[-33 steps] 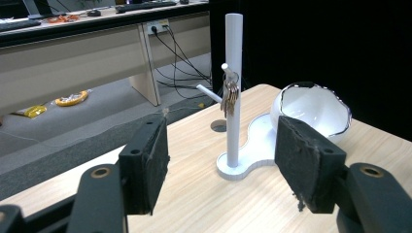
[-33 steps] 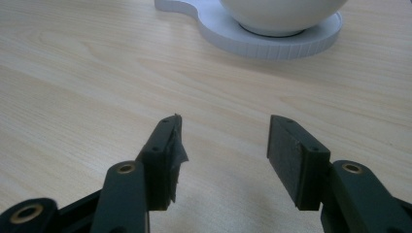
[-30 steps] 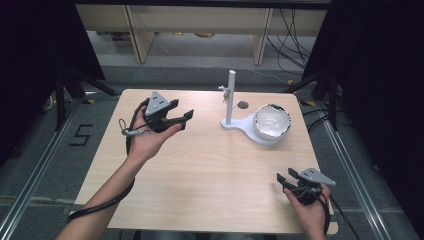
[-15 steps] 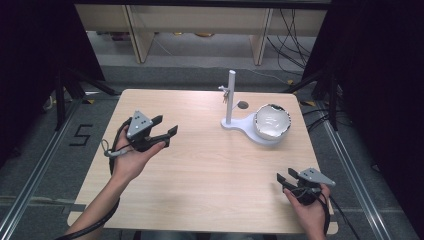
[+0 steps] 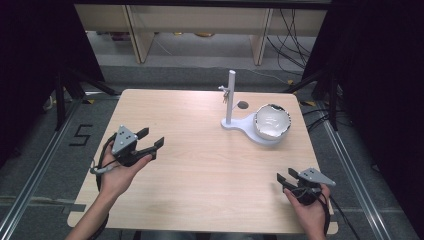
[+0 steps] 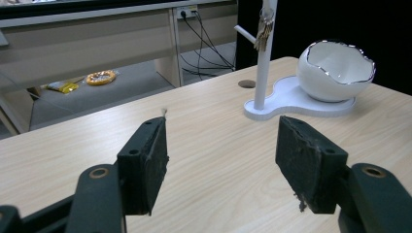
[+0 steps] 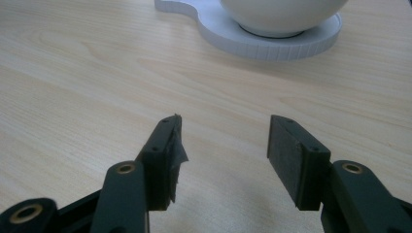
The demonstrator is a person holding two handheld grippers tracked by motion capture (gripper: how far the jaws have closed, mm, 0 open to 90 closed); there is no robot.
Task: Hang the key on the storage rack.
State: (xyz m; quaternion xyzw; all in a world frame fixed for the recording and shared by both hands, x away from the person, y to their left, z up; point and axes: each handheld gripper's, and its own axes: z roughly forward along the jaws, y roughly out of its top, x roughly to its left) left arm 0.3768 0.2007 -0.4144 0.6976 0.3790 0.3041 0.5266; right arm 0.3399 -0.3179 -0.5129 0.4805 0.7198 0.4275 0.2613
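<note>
A white stand [image 5: 229, 97] with an upright post rises at the table's back right, and a small bunch of keys [image 6: 262, 32] hangs from its peg. On the stand's base rests a white eggshell-shaped bowl [image 5: 272, 121] with a silver rim; the left gripper view shows this bowl [image 6: 336, 69] too. My left gripper [image 5: 151, 138] hovers open over the table's left side, pointing right, nothing between its pads. Near the front right corner my right gripper [image 5: 285, 178] is open and holds nothing. The stand's base [image 7: 272, 36] lies ahead of it.
The light wooden table [image 5: 200, 165] has a small round hole [image 5: 243, 105] behind the stand. Beyond the far edge stand shelving legs [image 5: 135, 35] and loose cables [image 5: 292, 25]. A floor mark "5" [image 5: 81, 135] sits left of the table.
My left hand has drawn its gripper back from the table's far left toward the front left, still open. The right gripper has stayed put.
</note>
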